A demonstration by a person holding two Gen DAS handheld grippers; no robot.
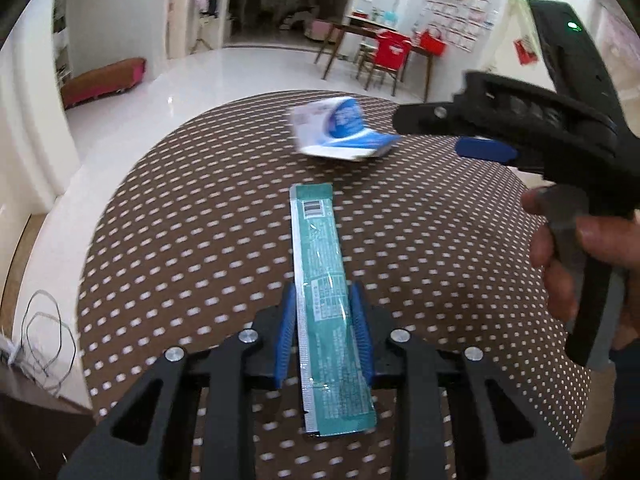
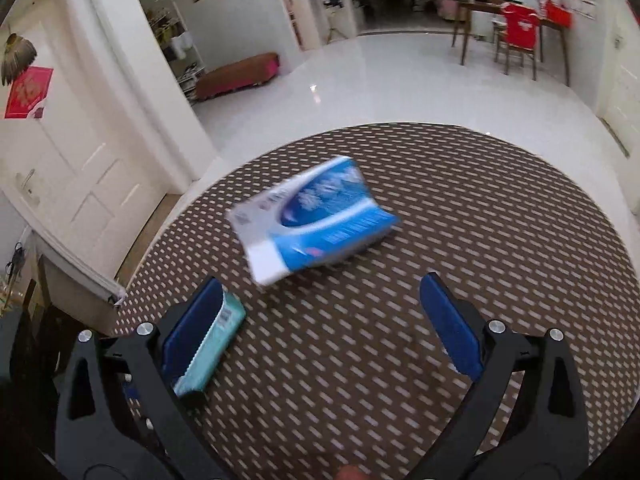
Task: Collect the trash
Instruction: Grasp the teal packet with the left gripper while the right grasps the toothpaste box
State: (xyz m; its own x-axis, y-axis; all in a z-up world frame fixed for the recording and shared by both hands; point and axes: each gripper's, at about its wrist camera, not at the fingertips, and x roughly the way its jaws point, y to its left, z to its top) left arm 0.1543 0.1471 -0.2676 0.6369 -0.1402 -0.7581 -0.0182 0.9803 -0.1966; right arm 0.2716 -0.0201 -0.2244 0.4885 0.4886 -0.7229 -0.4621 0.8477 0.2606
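Grip is firm on the left gripper [image 1: 324, 308]: its blue pads are drawn in close and pinch the long teal foil sachet [image 1: 324, 280] across its width. The sachet is flat and narrow, with a silver seam along one edge and a barcode near the far end, and it sticks out past the pads both ways above the round brown table with a white dotted cloth [image 1: 200, 240]. The right gripper [image 2: 320, 320] stands spread wide, with nothing between its pads. Just beyond it, on the table, lies the crumpled blue and white paper package [image 2: 316, 220], bent and blurred. A hand [image 1: 580, 256] holds the right gripper's handle.
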